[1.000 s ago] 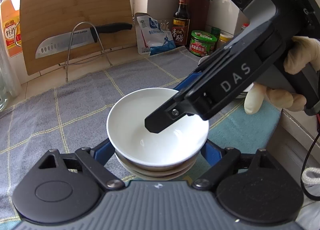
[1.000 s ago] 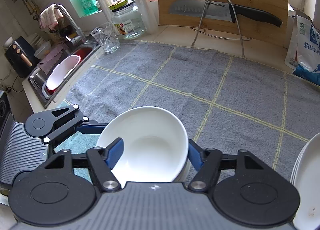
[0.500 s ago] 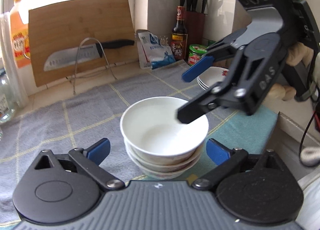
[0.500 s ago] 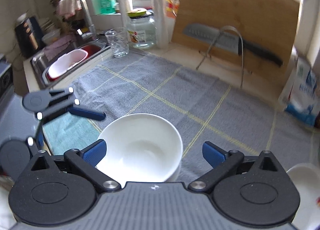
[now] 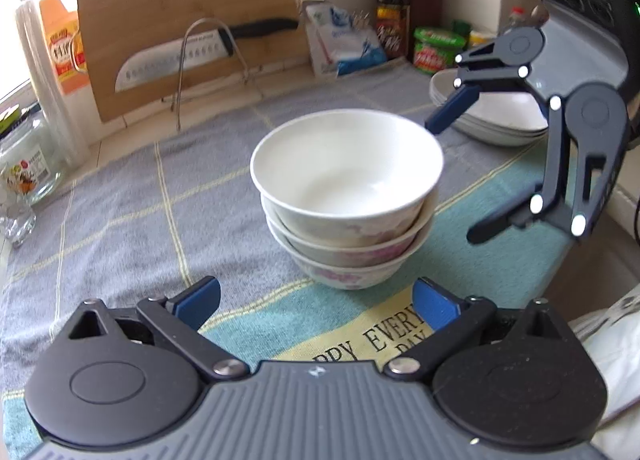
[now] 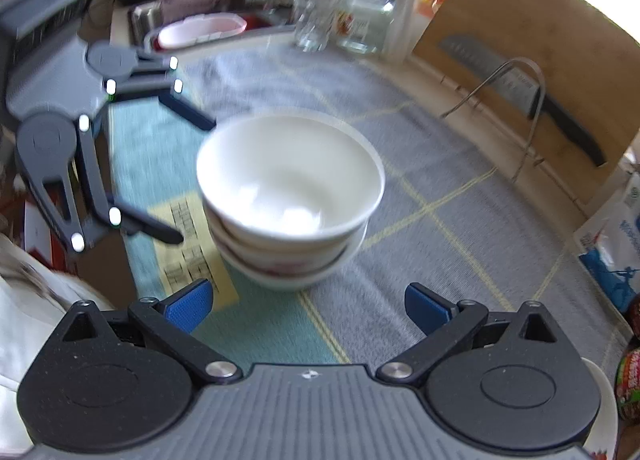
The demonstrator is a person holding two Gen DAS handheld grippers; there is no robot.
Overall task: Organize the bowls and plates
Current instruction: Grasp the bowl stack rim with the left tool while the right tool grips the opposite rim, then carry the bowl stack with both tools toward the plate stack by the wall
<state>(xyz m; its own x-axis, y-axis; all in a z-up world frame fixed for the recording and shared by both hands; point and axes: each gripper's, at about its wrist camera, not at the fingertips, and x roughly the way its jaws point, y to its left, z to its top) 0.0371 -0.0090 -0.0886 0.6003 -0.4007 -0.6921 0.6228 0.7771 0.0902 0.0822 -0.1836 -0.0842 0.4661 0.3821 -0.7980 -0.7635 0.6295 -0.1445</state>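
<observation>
Three nested bowls point(image 5: 346, 196) stand as a stack on the grey checked cloth point(image 5: 120, 196) covering the worktop, with the left gripper point(image 5: 316, 302) and the right gripper point(image 6: 306, 306) both spread wide and empty – neither touching it – while a pile of plates point(image 5: 496, 116) sits behind.

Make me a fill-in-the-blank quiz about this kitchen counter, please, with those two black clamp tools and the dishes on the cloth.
1. The stack of white ceramic bowls holds ___ bowls.
2. The left gripper and the right gripper both have their blue-padded jaws ___.
3. The steel kitchen knife rests against a wooden cutting ___.
4. The stack of white plates lies ___ the bowls, seen from the left wrist.

Missing words: three; open; board; behind
</observation>
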